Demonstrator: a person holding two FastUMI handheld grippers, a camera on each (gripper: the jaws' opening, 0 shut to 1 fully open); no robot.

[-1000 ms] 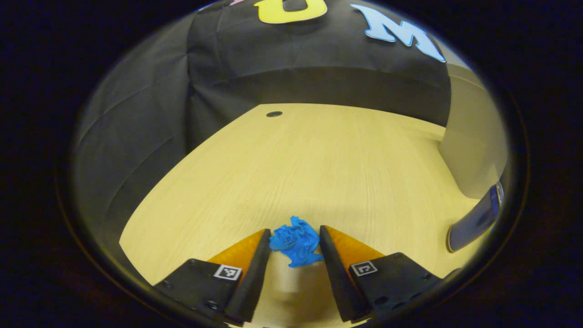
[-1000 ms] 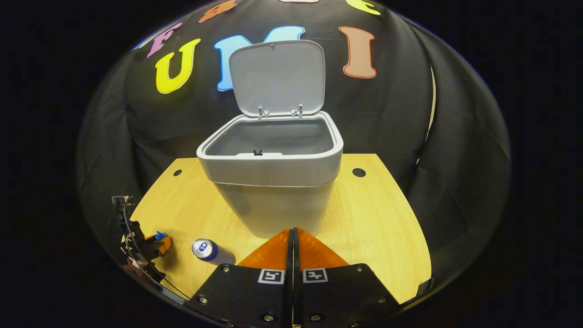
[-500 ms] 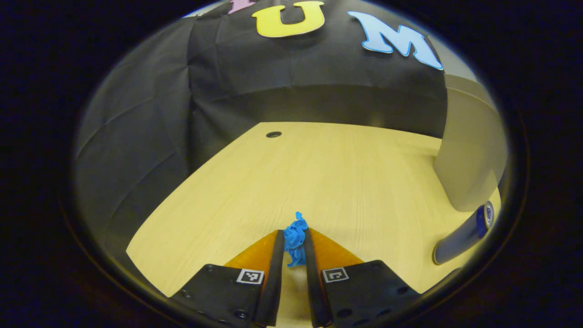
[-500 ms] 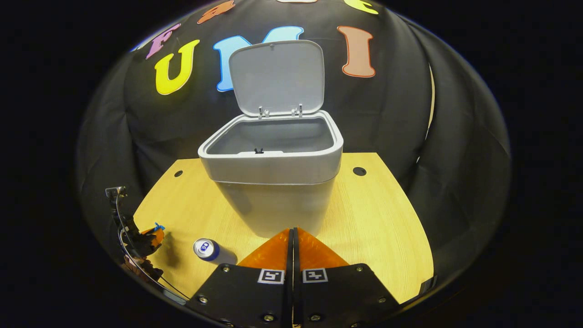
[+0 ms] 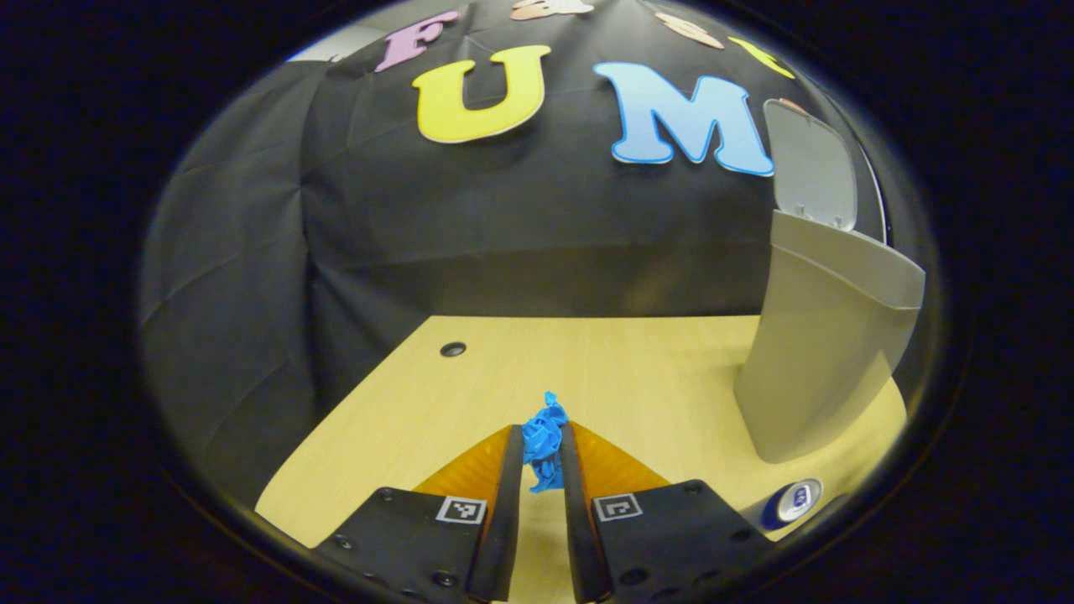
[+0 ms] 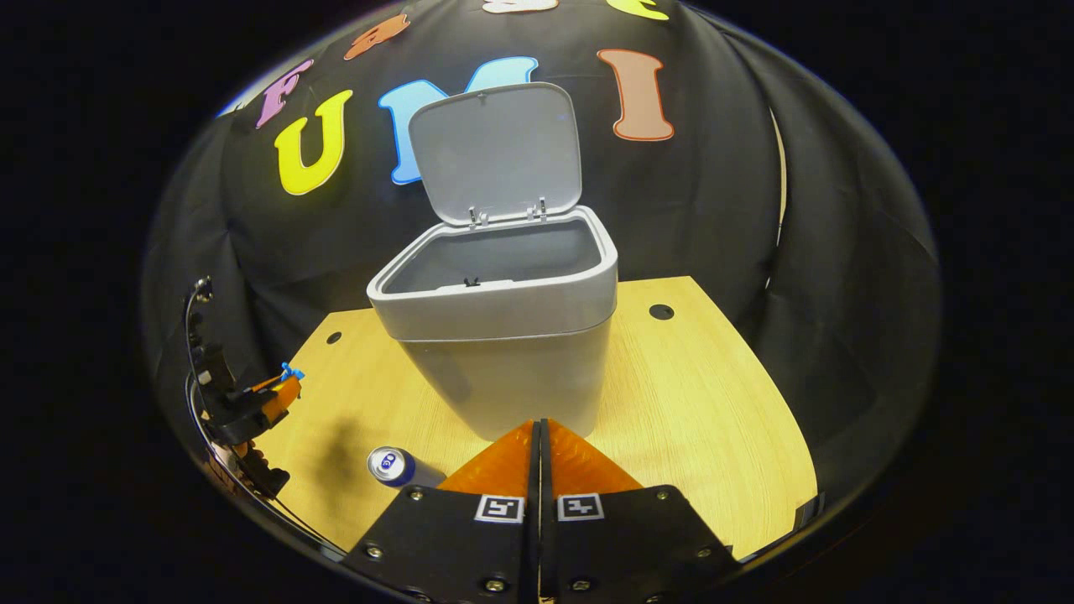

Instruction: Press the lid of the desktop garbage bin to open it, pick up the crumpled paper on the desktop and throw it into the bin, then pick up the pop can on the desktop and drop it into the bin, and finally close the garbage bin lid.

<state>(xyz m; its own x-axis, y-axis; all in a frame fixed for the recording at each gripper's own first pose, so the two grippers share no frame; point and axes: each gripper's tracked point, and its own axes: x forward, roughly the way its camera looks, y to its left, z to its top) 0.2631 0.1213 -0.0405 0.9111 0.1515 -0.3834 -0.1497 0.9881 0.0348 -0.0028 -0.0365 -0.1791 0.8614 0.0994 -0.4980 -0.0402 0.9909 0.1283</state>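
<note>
In the left gripper view my left gripper (image 5: pixel 542 436) is shut on the blue crumpled paper (image 5: pixel 544 438) and holds it above the wooden desktop (image 5: pixel 638 377). The grey bin (image 5: pixel 818 344) stands to its right, lid (image 5: pixel 810 164) raised. A pop can (image 5: pixel 793 501) lies on its side at the bin's foot. In the right gripper view the open bin (image 6: pixel 503 327) stands straight ahead with its lid (image 6: pixel 495 151) upright. My right gripper (image 6: pixel 539 432) is shut on nothing, low before the bin. At far left the left gripper (image 6: pixel 284 382) hangs over the desk with the paper (image 6: pixel 291 371). The can (image 6: pixel 393 466) lies near my fingers.
The desktop (image 6: pixel 713 403) has small round cable holes at its back corners, one (image 6: pixel 661 312) right of the bin and one (image 5: pixel 453 349) at the back left. Black cloth walls close the booth on all sides. The desk's edges drop off left and right.
The left gripper closed on the blue paper and lifted it off the desk, tilting up toward the bin. The right gripper stayed shut and shifted only slightly.
</note>
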